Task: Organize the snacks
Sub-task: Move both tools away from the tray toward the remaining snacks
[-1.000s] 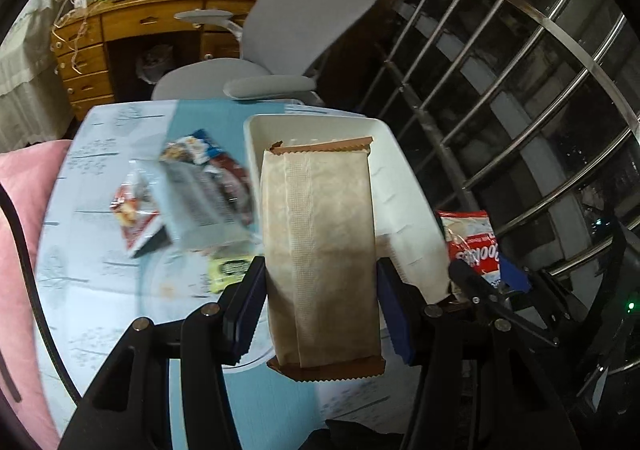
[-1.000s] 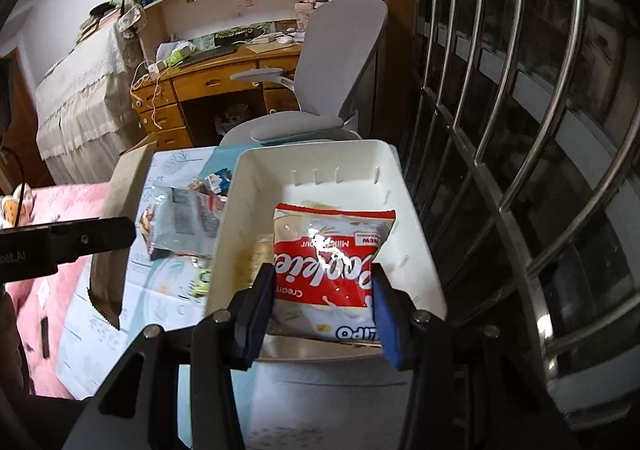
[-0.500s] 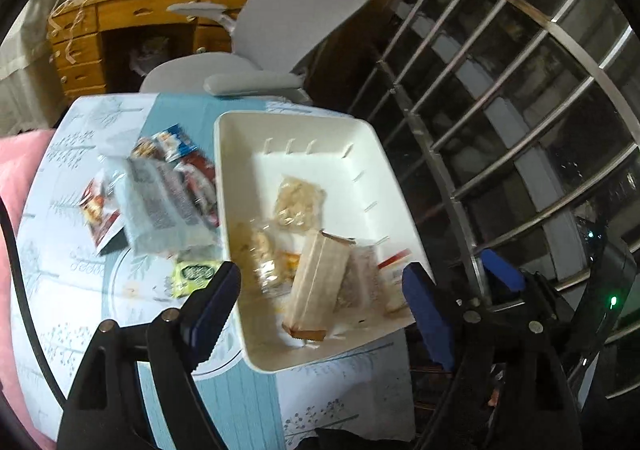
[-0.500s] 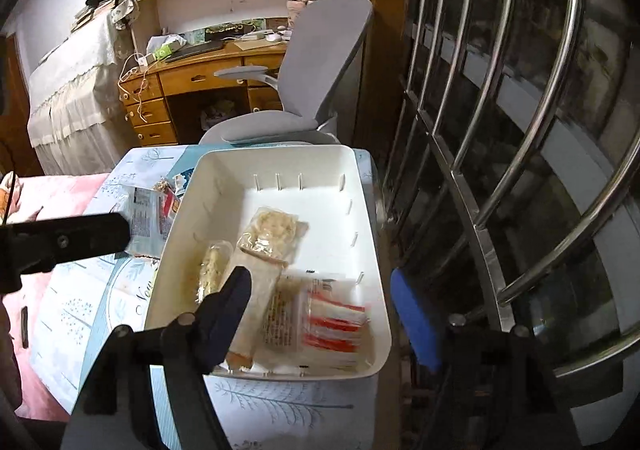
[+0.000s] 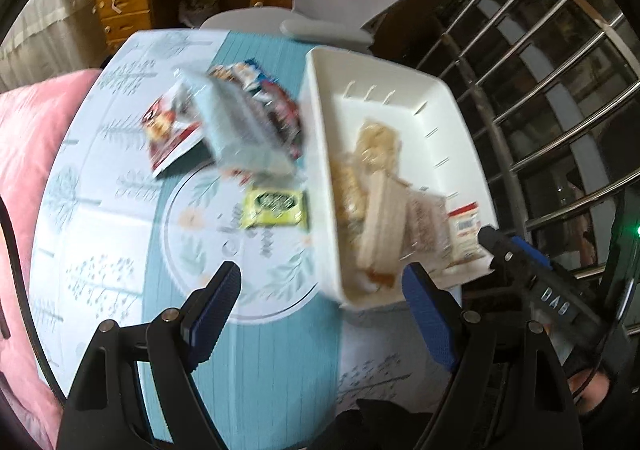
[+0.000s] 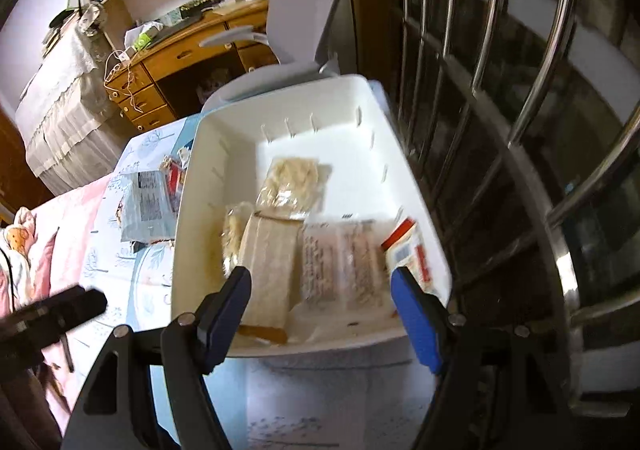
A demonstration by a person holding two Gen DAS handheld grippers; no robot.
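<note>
Plainly, both tools are empty: the left gripper (image 5: 320, 290) and the right gripper (image 6: 320, 290) each show their blue-padded jaws spread wide with nothing between them. The sorted snacks lie in the white rectangular plastic bin (image 6: 396, 153), which fills the middle of the right wrist view; inside it are a tan paper-wrapped packet (image 6: 272, 262), clear crinkly bags of pale biscuits (image 6: 292, 181) and a red-and-white cookie pouch (image 6: 412, 254) against its right wall. Left to sort, at the upper middle of the left wrist view, is a loose heap beside the bin: a pale blue-grey foil packet (image 5: 236, 129) lying over red-and-white wrappers (image 5: 168, 129) and a dark red and blue one, with a small yellow-green sachet (image 5: 276, 205) just below the heap, near the bin's left wall. All of these look light, soft and crushable, with slick film that could slide between the pads; I would judge the safest hold to be across the flat middle of a packet or on a crimped end seam, with a gentle squeeze so that the biscuits inside do not break. The small flat sachet may be hard to lift off the cloth without pinching an edge. Beneath everything is a tabletop (image 5: 256, 362) covered by a pale blue printed cloth. Around it, a pink quilt (image 5: 28, 153) lies at the left edge, a grey office chair (image 6: 308, 5) and a wooden desk (image 6: 180, 53) stand beyond, and a steel window grille (image 6: 520, 49) fills the right side.
</note>
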